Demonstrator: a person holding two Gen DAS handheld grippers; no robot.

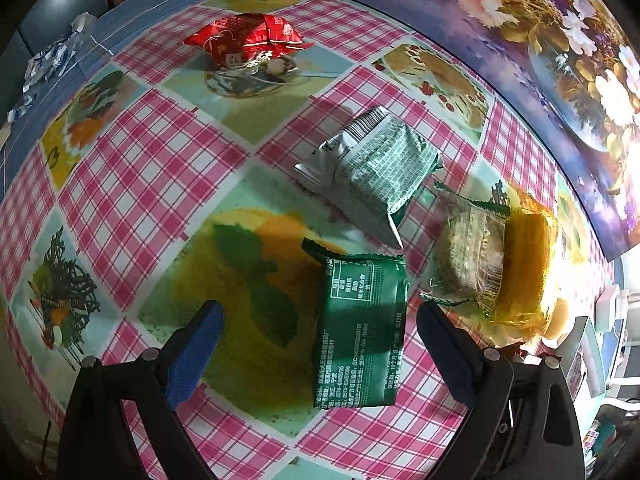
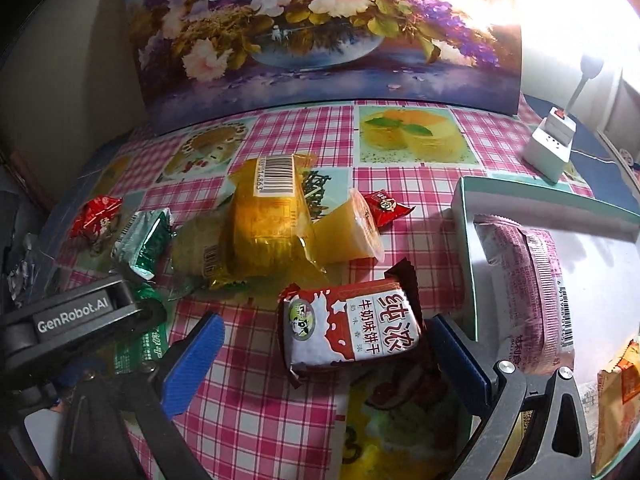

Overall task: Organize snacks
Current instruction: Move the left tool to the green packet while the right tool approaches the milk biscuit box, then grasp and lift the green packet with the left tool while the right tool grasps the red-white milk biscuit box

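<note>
Left wrist view: the left tongs are being held wide apart, empty, above the table, with the dark green packet lying flat between the pads, nearer the right one. The silver-green packet is lying just beyond it, and the red packet is sitting well apart at the far side.

Right wrist view: the right tongs are likewise being held wide and empty, straddling the red-and-white biscuit packet. This packet is judged light, crinkly and slippery, its contents brittle; a gentle hold across its short sides is being favoured. The yellow packet and jelly cup are crowding the far side. To the right, the white tray, already holding a pink packet, is standing just beside; its raised rim is to be cleared, and open room is being left inside.
</note>
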